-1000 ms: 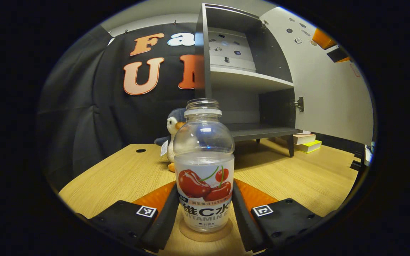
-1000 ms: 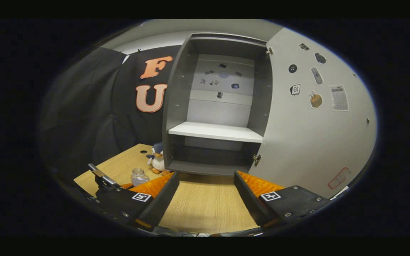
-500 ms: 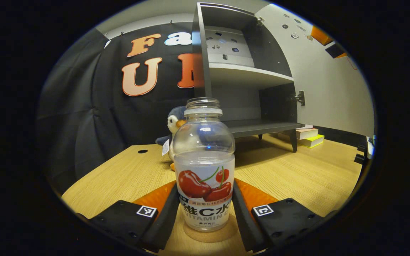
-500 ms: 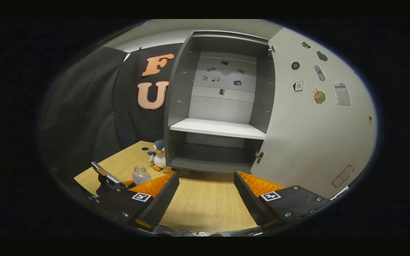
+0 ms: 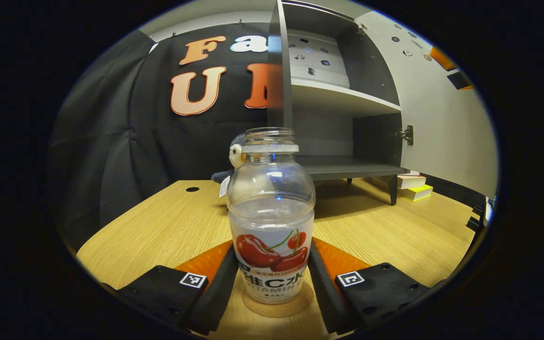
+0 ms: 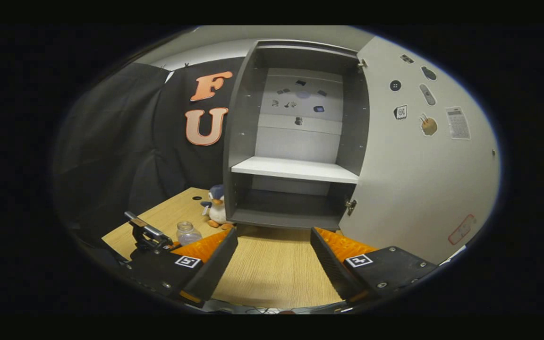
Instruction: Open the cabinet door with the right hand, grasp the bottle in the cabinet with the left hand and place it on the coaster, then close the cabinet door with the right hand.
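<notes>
Flanking bottle (image 5: 271, 226) on coaster (image 5: 279, 306), left claw (image 5: 272, 283).

We see a light wood table (image 5: 168, 222) with a small round hole (image 5: 191, 189) near its far edge, and behind it black cloth (image 6: 125, 141) hangs in folds as the booth's wall. Above the cloth runs a strip of pale wall (image 5: 215, 21), lit evenly from overhead, and the tabletop shows soft glare. At the back of the table a plush penguin (image 6: 215, 210) sits, and in the left gripper view we make out a few books (image 5: 413, 186) stacked low at the far right.
</notes>
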`<state>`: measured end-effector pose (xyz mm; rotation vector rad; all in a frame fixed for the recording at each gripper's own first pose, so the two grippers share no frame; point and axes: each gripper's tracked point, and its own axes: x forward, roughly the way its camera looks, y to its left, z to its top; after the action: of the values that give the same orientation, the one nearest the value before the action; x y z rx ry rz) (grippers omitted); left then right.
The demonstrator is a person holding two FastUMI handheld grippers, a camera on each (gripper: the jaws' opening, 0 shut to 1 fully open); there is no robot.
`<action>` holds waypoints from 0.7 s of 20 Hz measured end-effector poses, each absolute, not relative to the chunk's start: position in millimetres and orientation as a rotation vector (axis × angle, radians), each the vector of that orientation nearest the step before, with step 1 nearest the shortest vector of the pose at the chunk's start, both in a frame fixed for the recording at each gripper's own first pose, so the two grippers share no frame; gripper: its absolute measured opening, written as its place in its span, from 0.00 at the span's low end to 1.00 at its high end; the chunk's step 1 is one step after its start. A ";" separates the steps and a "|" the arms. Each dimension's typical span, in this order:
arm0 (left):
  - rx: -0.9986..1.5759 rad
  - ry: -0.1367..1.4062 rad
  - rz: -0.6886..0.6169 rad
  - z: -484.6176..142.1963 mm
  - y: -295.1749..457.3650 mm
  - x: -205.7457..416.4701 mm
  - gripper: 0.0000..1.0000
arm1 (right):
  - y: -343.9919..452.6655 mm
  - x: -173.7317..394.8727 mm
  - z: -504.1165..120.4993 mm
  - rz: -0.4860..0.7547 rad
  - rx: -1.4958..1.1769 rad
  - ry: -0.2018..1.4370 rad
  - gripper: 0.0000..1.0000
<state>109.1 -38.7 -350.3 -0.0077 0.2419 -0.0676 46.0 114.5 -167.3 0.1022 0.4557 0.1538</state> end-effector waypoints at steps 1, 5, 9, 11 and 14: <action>-0.011 0.249 -0.073 -352.3 -41.3 108.4 0.86 | 113.1 45.0 -166.5 0.151 0.103 0.455 0.96; 0.006 0.265 -0.092 -355.6 -46.1 106.7 0.88 | 110.8 42.0 -166.9 0.142 0.106 0.459 0.95; -0.006 0.277 -0.099 -354.6 -48.0 107.3 0.88 | 110.4 40.3 -163.5 0.137 0.119 0.456 0.96; -0.008 0.279 -0.093 -351.7 -46.5 108.3 0.89 | 109.1 39.2 -161.5 0.136 0.122 0.452 0.95; -0.014 0.273 -0.080 -345.8 -43.7 108.7 0.89 | 108.2 37.8 -158.9 0.135 0.124 0.446 0.96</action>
<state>108.7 -43.7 -345.8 -0.0140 0.2729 -0.0804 37.8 108.2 -158.9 0.1242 0.4462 0.1353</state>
